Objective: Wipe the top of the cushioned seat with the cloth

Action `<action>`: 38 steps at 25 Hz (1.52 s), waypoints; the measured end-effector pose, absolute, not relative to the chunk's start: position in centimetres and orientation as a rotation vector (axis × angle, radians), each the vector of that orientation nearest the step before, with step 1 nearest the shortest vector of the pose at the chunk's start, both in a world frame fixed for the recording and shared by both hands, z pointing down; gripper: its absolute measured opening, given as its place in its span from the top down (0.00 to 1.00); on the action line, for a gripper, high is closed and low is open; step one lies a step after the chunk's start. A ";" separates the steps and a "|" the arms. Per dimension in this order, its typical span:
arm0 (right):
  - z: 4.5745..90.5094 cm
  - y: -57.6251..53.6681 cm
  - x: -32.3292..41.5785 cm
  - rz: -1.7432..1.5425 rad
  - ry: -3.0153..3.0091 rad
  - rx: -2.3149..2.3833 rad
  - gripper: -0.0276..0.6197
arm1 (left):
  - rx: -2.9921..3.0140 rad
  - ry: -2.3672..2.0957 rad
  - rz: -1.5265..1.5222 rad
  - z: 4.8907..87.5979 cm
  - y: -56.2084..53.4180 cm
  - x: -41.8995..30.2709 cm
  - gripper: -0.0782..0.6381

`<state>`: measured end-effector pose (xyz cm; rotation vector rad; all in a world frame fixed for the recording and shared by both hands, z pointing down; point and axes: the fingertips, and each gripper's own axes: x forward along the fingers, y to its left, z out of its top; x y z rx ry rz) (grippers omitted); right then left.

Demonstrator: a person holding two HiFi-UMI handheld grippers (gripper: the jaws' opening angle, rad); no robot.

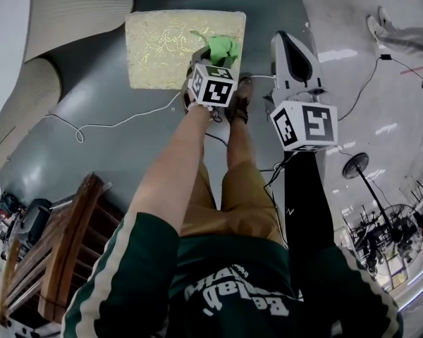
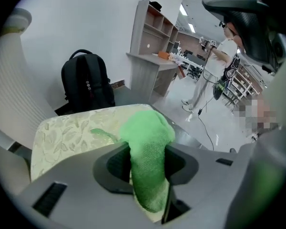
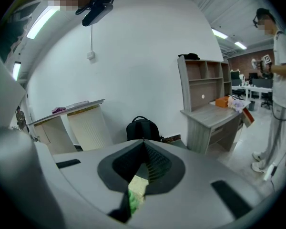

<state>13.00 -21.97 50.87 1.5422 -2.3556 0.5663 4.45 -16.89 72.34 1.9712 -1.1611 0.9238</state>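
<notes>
Black backpack [image 2: 87, 87], grey desk [image 2: 148, 73], wooden chair [image 1: 63, 255]

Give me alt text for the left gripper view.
The left gripper holds a green cloth in its shut jaws over a cream, leaf-patterned cushioned seat. A black backpack sits behind by a white wall.

The cushioned seat [image 1: 162, 48] is lying open left of the cloth [image 1: 222, 48], with a black backpack [image 2: 86, 87] standing behind it and a ribbed panel [image 1: 70, 5] curving near its left.
</notes>
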 end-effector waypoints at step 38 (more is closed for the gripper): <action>49.3 -21.2 11.6 0.537 -2.370 1.564 0.95 | 1.974 -1.305 0.816 67.6 -12.4 -3.5 0.68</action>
